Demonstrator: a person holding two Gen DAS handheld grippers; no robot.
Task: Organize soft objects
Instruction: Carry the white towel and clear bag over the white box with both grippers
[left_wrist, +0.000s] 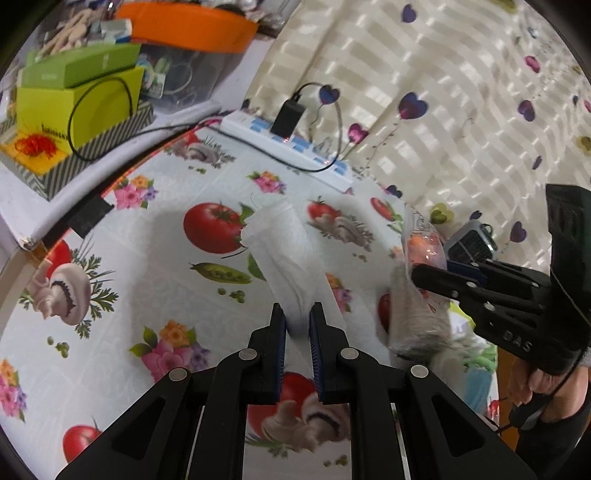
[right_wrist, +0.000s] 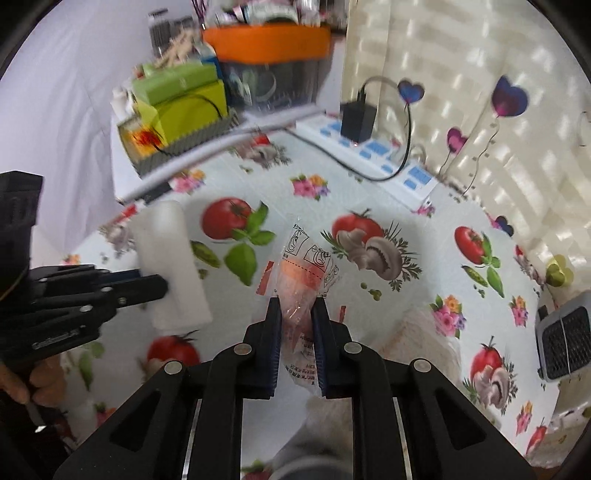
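Your left gripper (left_wrist: 297, 314) pinches a white folded soft cloth (left_wrist: 282, 254) by its near end; the fingers (left_wrist: 277, 325) press together on it. The cloth's long axis runs away from the fingers, tilting up and to the left in the left wrist view, and it hangs clear above the worktop (left_wrist: 147, 295), which is covered in a tomato-and-mushroom printed oilcloth.

Your right gripper (right_wrist: 297, 314) clamps a clear crinkly plastic packet with an orange item inside (right_wrist: 304, 273). Its fingers (right_wrist: 272, 325) are closed on the packet's lower half, so the printed top end points straight ahead from the fingertips, along the gripper's line. A fuzzy grey-white soft item (left_wrist: 413, 317) sits just below that packet in the left wrist view, blurred.

A white power strip (right_wrist: 373, 151) lies along the worktop's far edge by the curtain.
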